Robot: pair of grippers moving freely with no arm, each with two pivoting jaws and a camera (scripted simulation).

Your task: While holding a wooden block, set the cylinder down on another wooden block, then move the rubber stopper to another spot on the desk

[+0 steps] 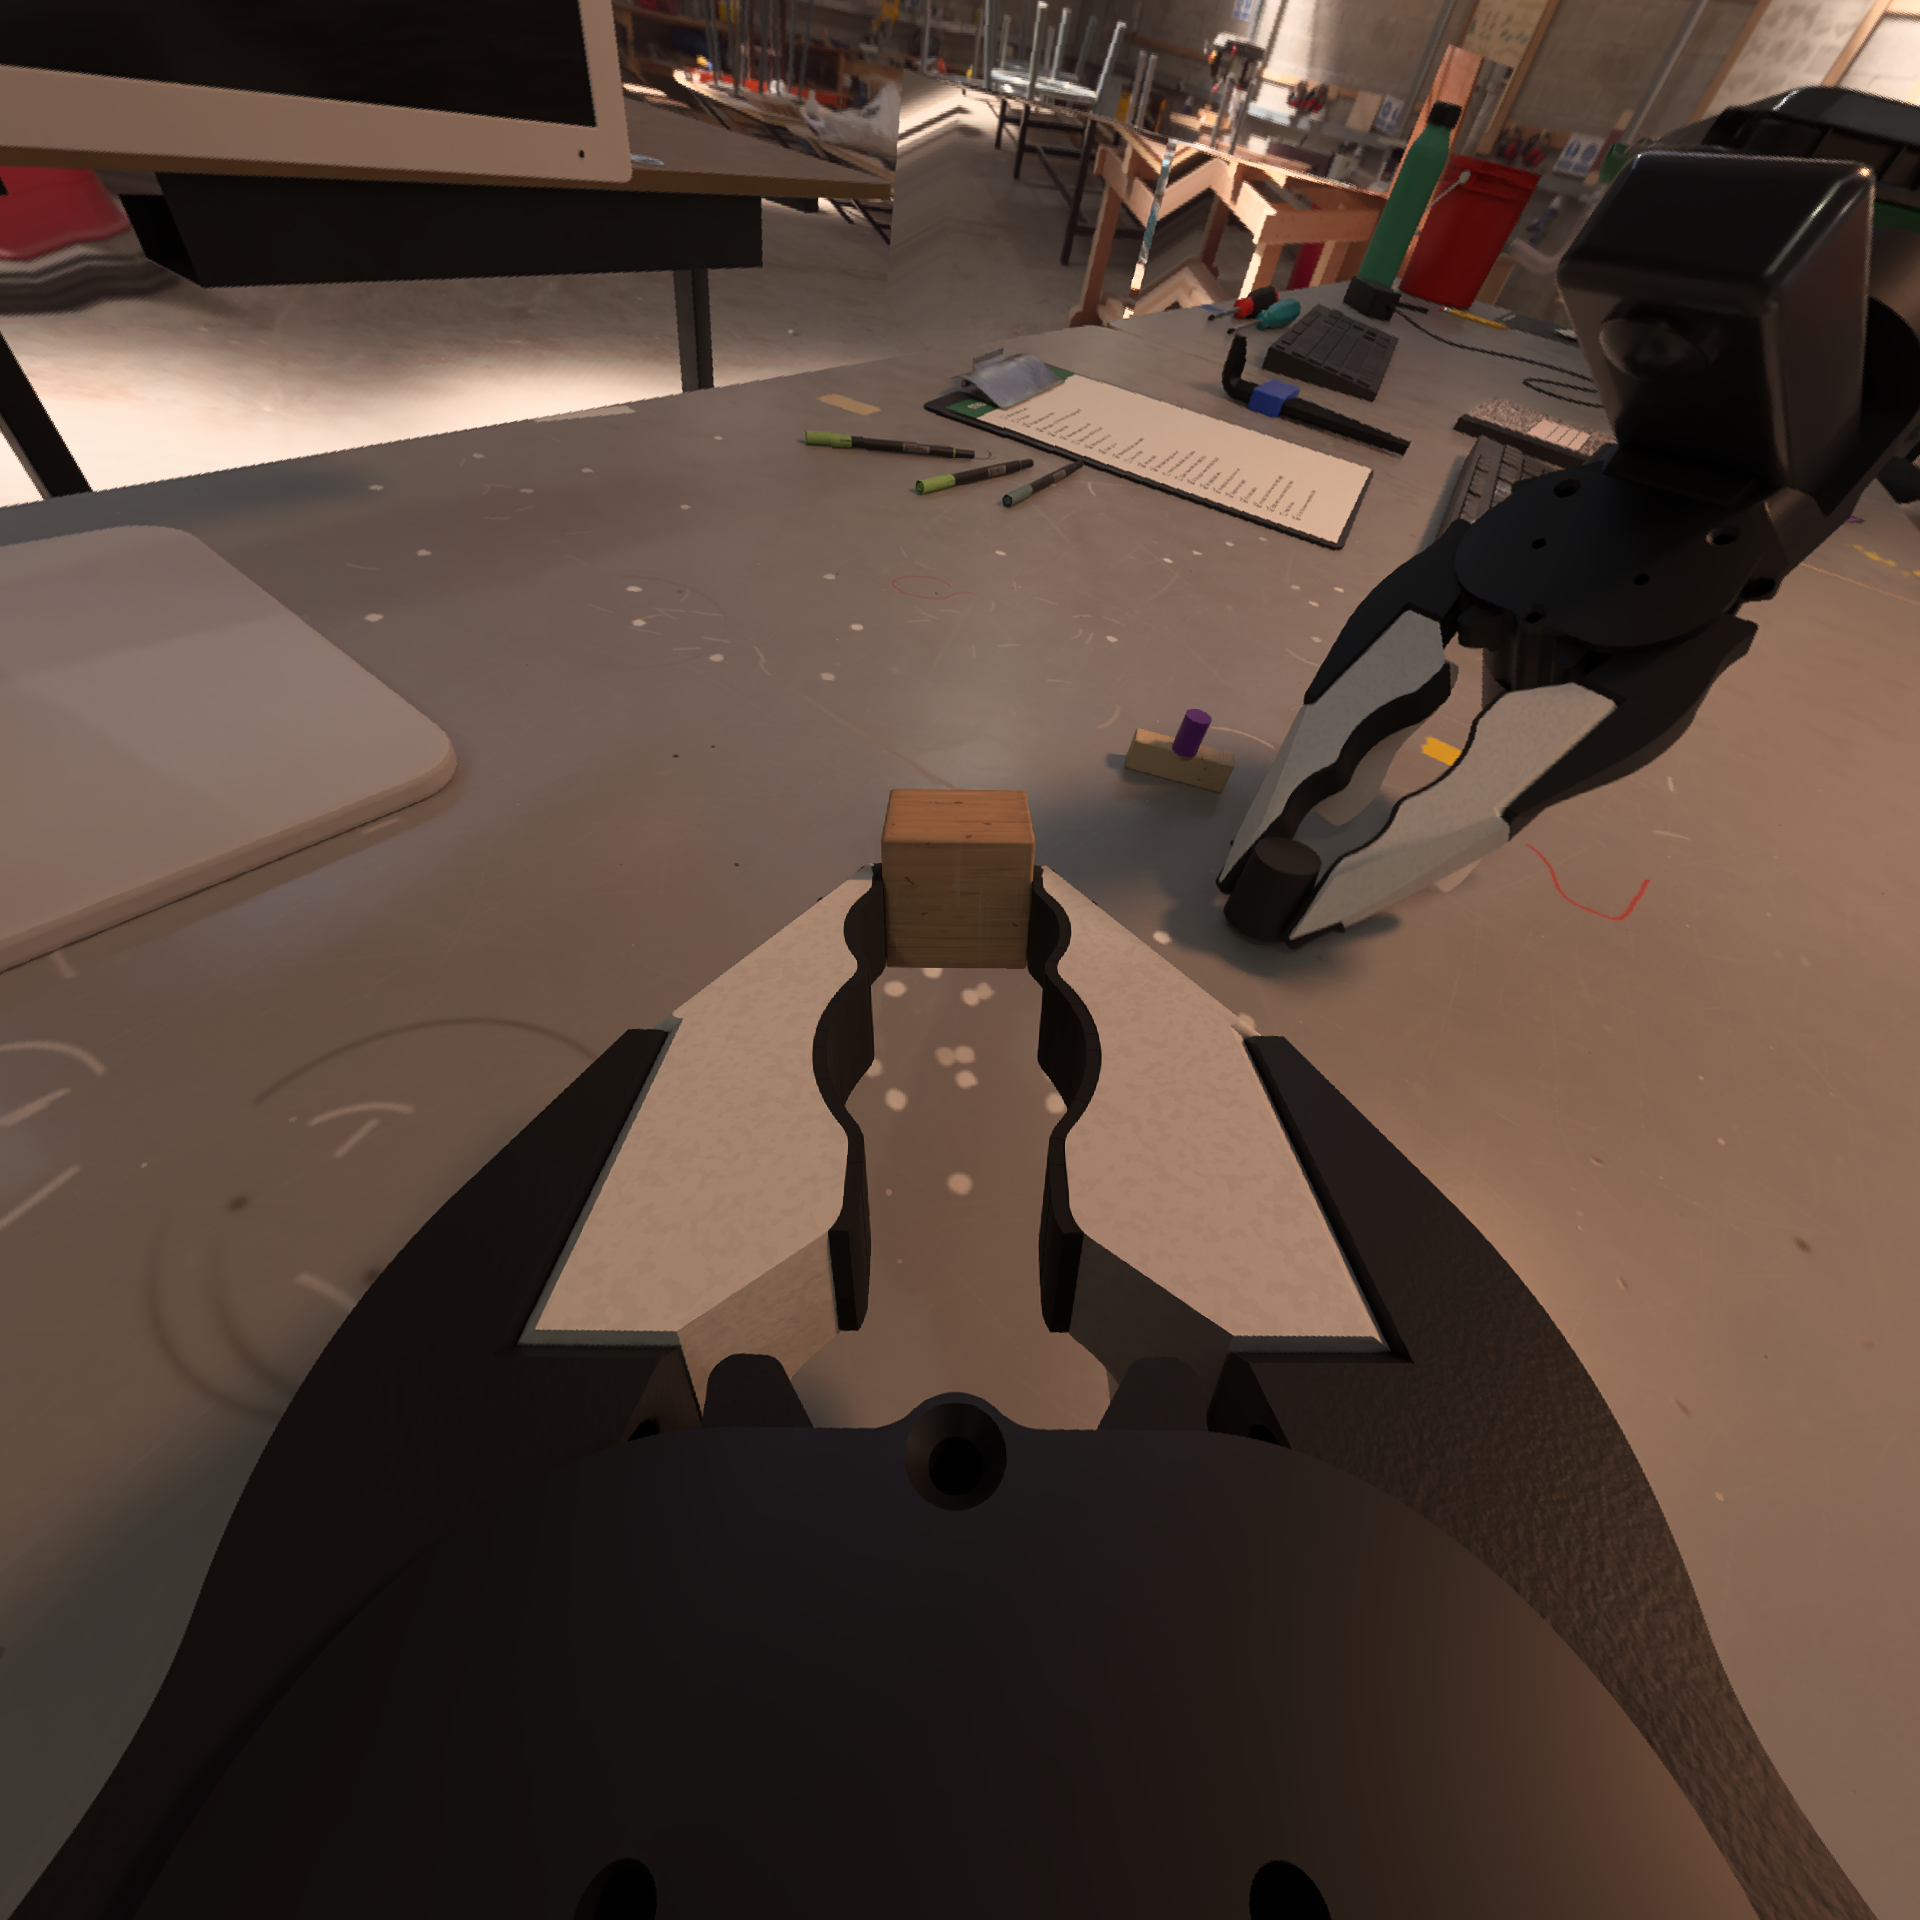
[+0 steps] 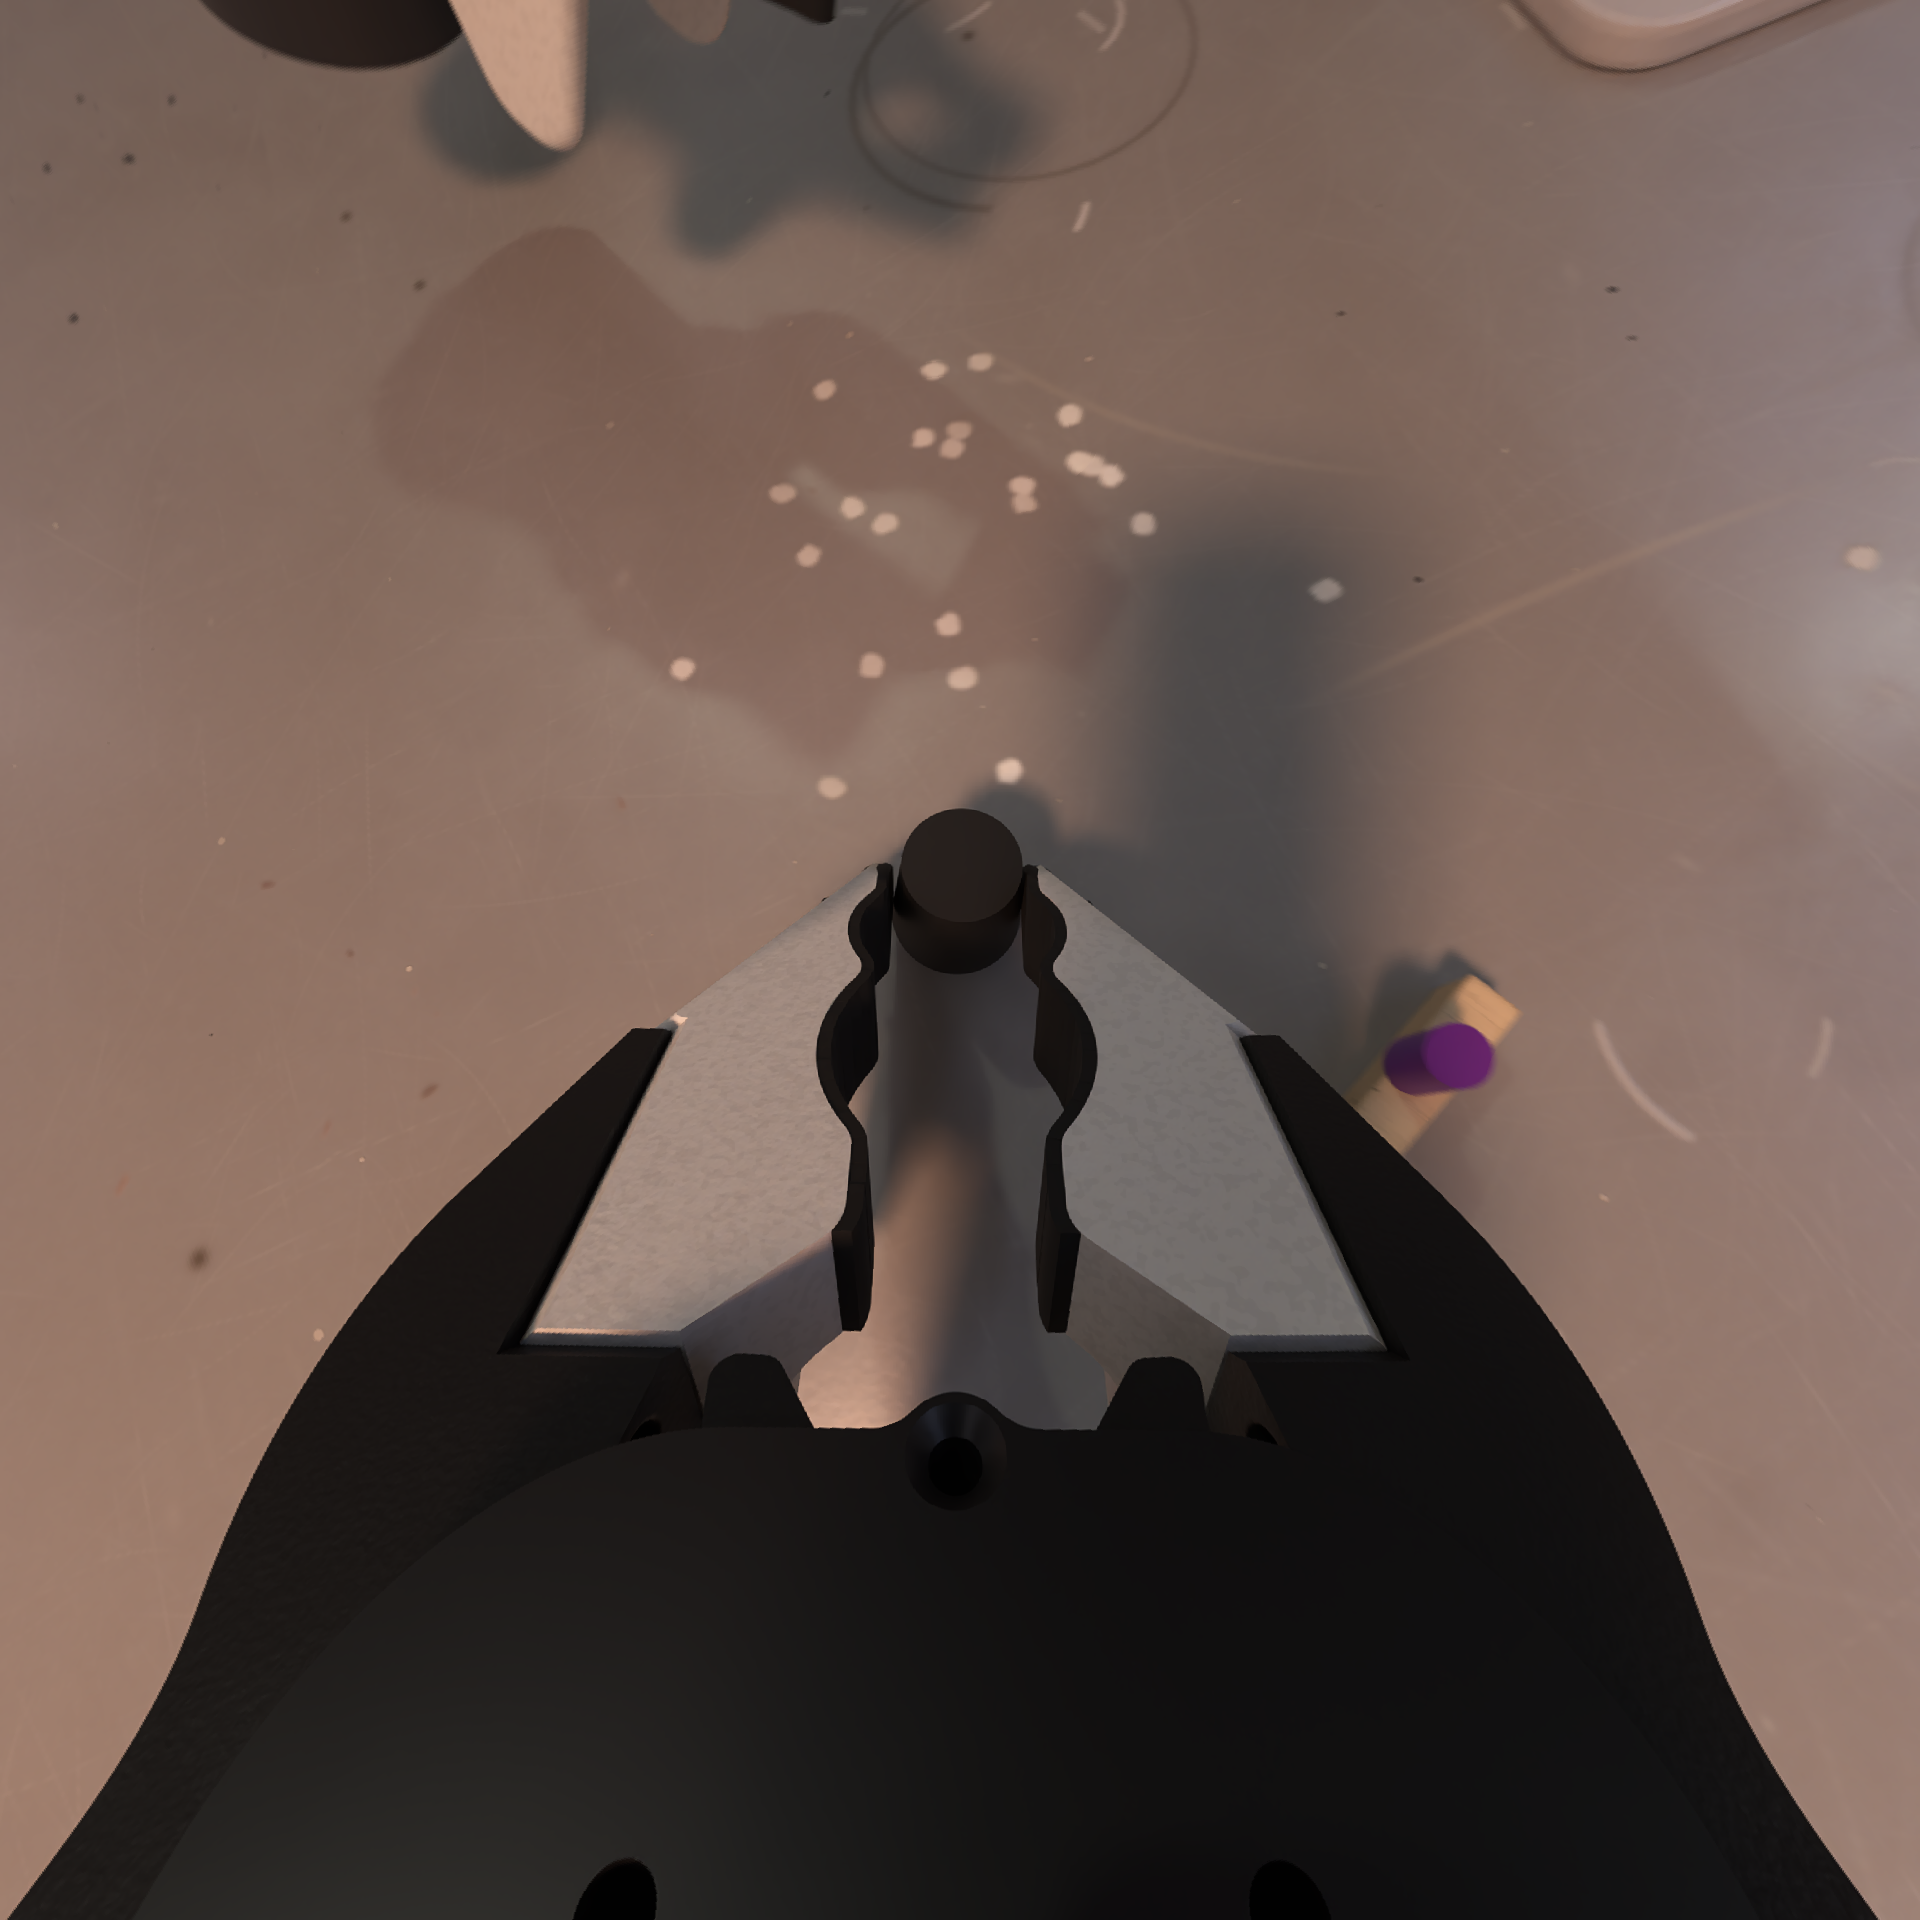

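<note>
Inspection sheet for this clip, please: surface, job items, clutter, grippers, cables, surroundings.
Surface: grey desk, scuffed, with pale specks and pen marks.
Job's things: purple cylinder upright on a flat wooden block; wooden cube held; black rubber stopper gripped at the desk.
Clutter: three pens, clipboard, green bottle, white board.
Grippers: left gripper shut on the cube; right gripper shut on the stopper.
Cables: a dark cord at far right.
Surroundings: workshop with wooden benches.
</note>
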